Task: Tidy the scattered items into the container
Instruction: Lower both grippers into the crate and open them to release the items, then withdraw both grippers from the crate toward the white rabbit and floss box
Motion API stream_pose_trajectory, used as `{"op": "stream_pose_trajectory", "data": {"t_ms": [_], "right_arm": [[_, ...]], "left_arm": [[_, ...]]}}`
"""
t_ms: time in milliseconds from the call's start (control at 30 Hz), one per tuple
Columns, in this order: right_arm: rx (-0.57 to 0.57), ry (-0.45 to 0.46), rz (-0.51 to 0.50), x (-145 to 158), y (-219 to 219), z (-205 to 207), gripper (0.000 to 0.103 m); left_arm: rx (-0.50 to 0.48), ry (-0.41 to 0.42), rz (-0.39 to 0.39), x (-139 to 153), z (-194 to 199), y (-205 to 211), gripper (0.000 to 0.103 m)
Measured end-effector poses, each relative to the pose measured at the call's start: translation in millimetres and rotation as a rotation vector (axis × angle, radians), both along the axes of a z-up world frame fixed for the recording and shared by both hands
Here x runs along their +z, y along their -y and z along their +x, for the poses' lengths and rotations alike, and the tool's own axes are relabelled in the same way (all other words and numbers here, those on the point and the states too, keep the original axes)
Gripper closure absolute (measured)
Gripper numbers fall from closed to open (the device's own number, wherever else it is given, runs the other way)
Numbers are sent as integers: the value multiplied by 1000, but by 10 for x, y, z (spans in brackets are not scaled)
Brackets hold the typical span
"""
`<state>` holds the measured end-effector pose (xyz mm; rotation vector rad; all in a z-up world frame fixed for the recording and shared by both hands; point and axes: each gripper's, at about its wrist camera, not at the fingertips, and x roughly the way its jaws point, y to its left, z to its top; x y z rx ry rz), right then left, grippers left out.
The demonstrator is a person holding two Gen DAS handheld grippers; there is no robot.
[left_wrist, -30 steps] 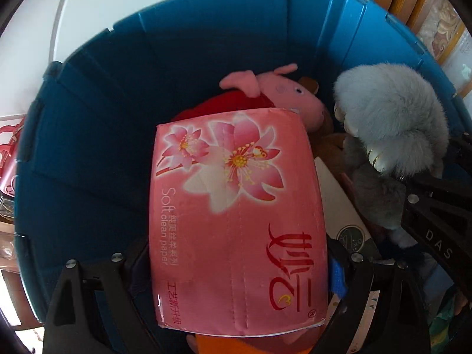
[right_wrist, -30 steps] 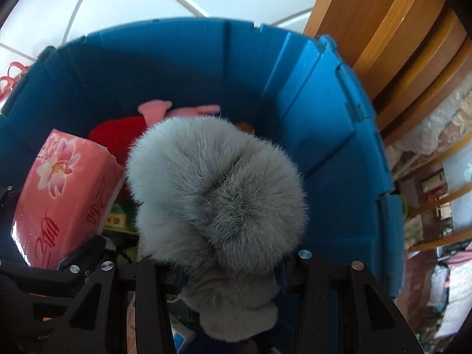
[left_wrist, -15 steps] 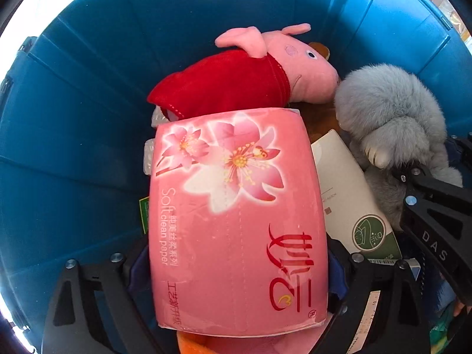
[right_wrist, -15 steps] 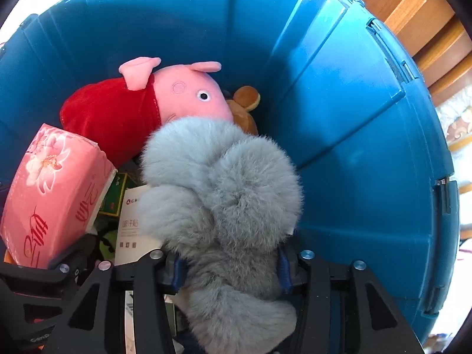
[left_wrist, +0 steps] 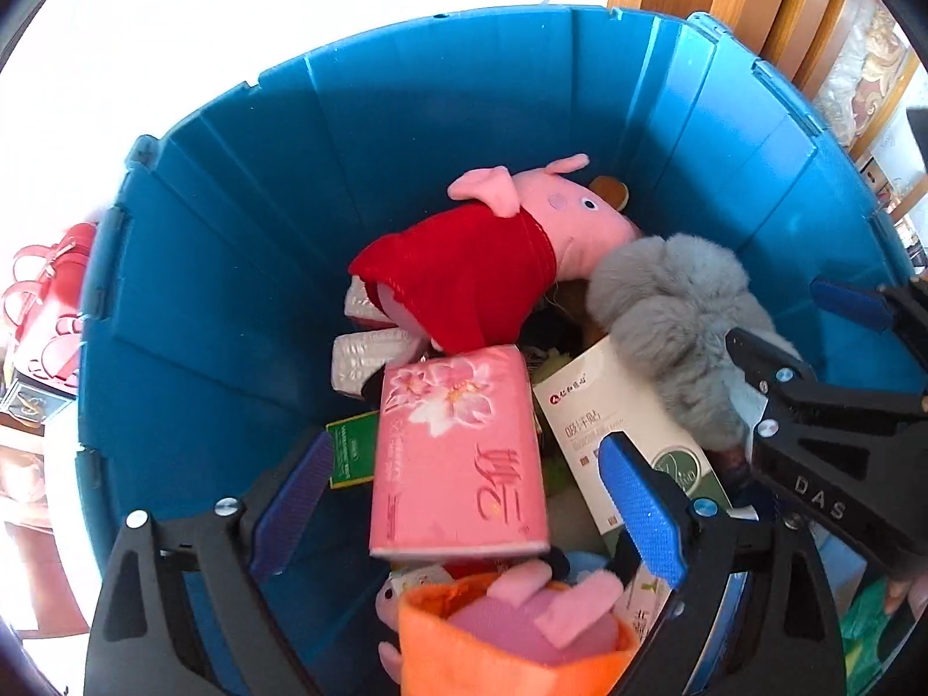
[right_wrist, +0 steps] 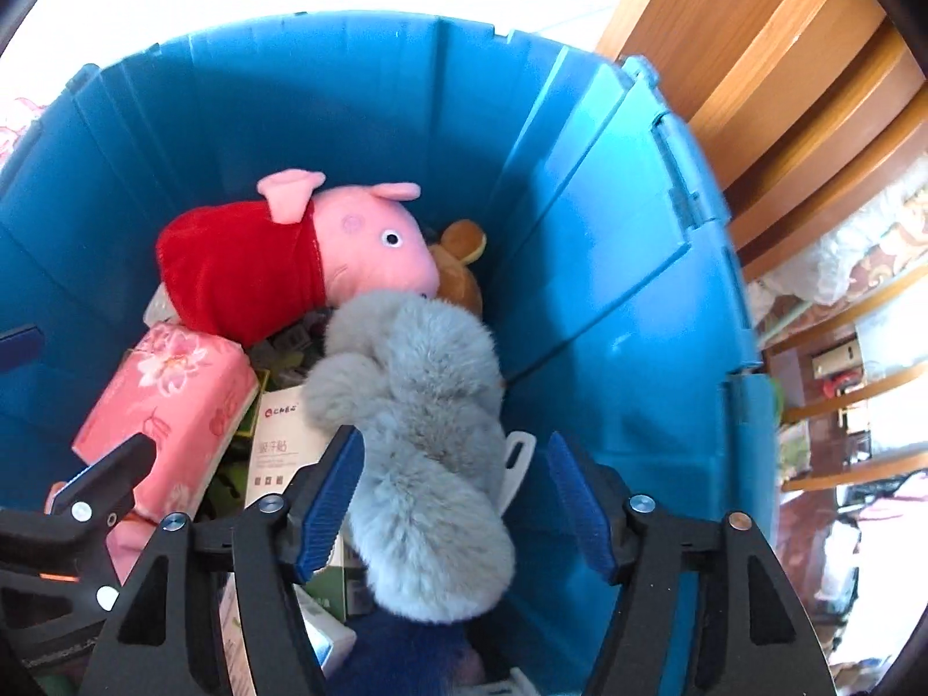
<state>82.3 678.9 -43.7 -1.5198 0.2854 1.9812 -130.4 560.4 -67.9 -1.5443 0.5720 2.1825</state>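
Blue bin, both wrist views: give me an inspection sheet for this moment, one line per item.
Surface: pale tiled floor around the blue bin; overexposed.
Job's things: pink tissue pack and grey fluffy plush lie in the bin, free of the pads.
Clutter: in the bin, pink pig plush in a red dress, brown bear plush, white carton, green box, orange-dressed pig plush nearest the left camera.
Grippers: left gripper open above the tissue pack; right gripper open, jaws just been widening, grey plush between them but unpressed.
Cables: nothing seen.
Surroundings: wooden furniture beside the bin; red object on the floor.
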Motion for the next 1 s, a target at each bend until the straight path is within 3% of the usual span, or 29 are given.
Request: {"op": "stream_pose_trajectory", "data": {"t_ms": [100,233,400,1000], "right_arm": [[6,4,11,107,72,-11,33],[15,-6,23,297,175,-105,15],[27,-15,34,463,233,-85,2],[50,-53,76,1038,1052,297,1]], "left_arm": [[-2,9,-8,54,-10,3,10],[-6,2,8,198,72,155,10],[-25,-15,17,383,238,310,10],[-7,-119,86,1133,930,1136,9]]}}
